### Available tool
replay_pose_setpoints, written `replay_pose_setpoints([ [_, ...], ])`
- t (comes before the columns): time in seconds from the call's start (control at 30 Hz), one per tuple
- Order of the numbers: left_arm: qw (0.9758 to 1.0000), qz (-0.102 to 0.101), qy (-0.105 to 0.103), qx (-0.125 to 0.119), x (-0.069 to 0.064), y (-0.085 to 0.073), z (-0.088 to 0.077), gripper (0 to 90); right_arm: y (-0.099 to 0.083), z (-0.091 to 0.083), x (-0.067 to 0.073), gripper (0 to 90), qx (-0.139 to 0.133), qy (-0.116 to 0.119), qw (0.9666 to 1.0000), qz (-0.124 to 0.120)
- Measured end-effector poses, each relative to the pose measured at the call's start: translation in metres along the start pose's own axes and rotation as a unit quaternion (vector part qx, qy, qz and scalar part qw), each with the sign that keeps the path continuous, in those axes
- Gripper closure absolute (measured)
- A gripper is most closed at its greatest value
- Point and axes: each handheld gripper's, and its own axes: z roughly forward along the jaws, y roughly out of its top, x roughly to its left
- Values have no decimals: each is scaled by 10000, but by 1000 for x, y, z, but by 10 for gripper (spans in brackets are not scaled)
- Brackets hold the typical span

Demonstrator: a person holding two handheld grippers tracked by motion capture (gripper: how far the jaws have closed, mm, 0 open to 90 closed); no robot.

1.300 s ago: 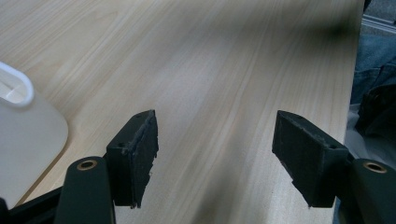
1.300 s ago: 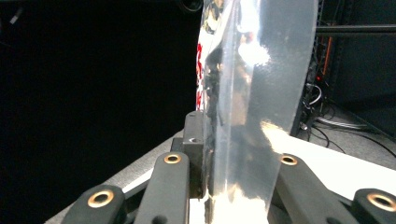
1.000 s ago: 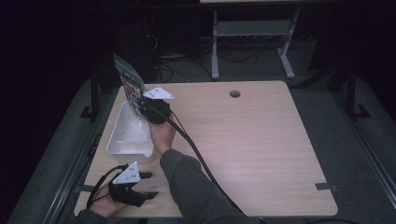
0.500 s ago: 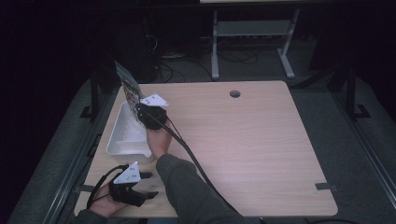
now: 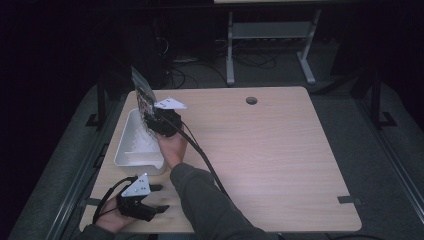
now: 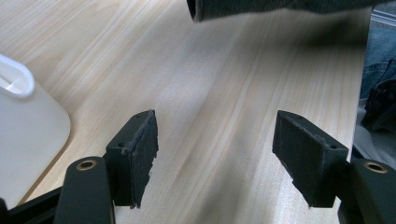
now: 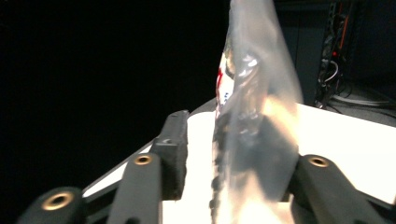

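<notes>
Plastic bag upright over the 12 o'clock end of the white tray, between right hand-held gripper jaws with a gap on one side, left hand-held gripper wide open, empty, at desk 7 o'clock.

Pale matt wood-grain table; glossy clear plastic bag; smooth white plastic tray

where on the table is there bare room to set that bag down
The table is bare from the right forearm across to the right edge and back to the cable hole. The left strip is crowded: white tray, right gripper with the bag, left gripper.
</notes>
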Motion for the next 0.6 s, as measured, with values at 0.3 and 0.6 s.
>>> replay_pose_setpoints([
  [0.3, 10000, -12, 0, 0, 0, 0, 0, 304, -5, -2, 6, 736, 241, -320, 9982, -437],
  [0.6, 10000, -13, 2, -6, 0, 0, 0, 304, -10, -8, 14, 738, 336, -735, 9958, -431],
])
